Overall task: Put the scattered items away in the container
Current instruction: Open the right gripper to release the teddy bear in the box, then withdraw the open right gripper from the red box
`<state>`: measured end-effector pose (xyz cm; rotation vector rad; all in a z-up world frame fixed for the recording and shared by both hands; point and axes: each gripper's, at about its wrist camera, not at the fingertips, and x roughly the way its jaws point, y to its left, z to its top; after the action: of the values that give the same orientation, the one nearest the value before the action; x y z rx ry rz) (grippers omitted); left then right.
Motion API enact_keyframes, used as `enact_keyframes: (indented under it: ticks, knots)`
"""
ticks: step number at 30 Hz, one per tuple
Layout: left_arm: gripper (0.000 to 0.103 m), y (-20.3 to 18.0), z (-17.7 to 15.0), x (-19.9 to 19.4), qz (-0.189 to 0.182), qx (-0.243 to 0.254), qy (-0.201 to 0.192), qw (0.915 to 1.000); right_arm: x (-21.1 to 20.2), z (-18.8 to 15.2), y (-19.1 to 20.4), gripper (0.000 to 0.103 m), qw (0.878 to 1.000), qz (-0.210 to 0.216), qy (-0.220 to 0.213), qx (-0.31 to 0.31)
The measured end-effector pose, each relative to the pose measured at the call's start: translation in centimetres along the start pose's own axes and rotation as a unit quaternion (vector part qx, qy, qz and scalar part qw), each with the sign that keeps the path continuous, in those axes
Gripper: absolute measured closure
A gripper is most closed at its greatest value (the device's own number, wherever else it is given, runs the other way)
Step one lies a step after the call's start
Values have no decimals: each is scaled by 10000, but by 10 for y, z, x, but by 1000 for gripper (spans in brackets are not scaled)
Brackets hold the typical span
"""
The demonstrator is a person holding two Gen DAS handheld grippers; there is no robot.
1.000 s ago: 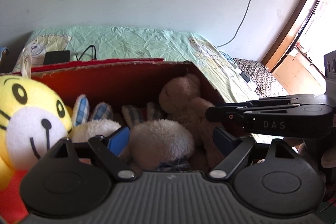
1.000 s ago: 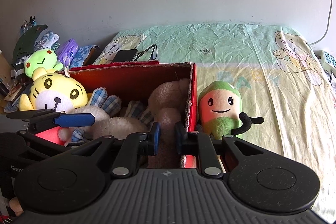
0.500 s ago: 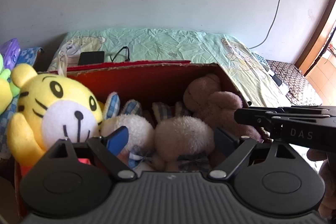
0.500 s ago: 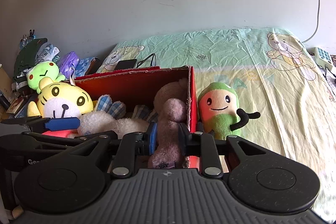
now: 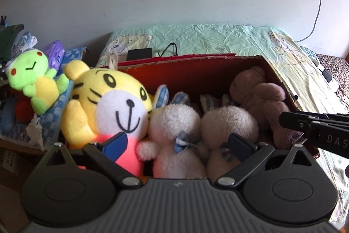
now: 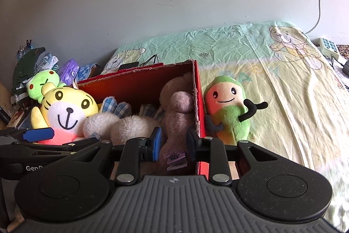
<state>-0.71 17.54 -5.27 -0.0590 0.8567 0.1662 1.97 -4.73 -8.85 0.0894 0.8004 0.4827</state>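
On the bed [image 6: 250, 62], against the wall, sits the red box [image 6: 197, 88], already holding a yellow tiger [image 5: 113, 102], two white bunnies [image 5: 176, 123] and a brown bear [image 5: 259, 95]. Left gripper [image 5: 177, 142] hovers over the box's near side with its jaws opening to a wide spread; the pads press on nothing, though the bunnies lie below the gap. Right gripper [image 6: 172, 142] stands over the right end of the box, jaws opening and only partly apart; the bear's lower body [image 6: 176, 123] lies between the pads, and no firm pinch is evident, so the bear reads as just let go. Outstanding item: a green-and-peach doll [image 6: 229, 110] stands on the sheet outside the box, touching its right wall. A green frog [image 5: 32, 80] lies among clutter off the left side; whether it belongs to the task cannot be told. Judgement: the step in hand is the release and withdrawal of the right gripper. To do it well, the jaws should spread clear of the bear's fur and tag [image 6: 175, 159] before the hand lifts, so the toy is not dragged back out. The hand should then rise above the cardboard wall before crossing to the doll, since the wall is thin and a knock could shift the box. The doll is best taken round its body, not by the thin black arm [image 6: 253, 109].
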Motion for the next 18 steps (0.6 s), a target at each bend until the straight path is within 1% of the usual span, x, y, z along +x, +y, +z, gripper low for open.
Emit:
enact_keyframes:
  ticks: [6,11,14,16,18]
  knots:
    - [3,3,-2,-11,328,-131,-68,9994,-5,-6,4,71,9999,-105,-38,19]
    - [1,11,-3,-16,288,-410,-18,9987,-7,-12,5,70,9998,-163,-5,63]
    - [1,11,-5,-18,244,-433,-29,9988,-8,-14,3,69,9997,-146,10,173]
    - [1,11,-6,-20,231,-477,-57,9986,-8,-14,6,68,9998,-173,17,122]
    - [1,12,-7,-21,228,-513,-74,9984,-9,-16,8,65,9998,-184,10,49]
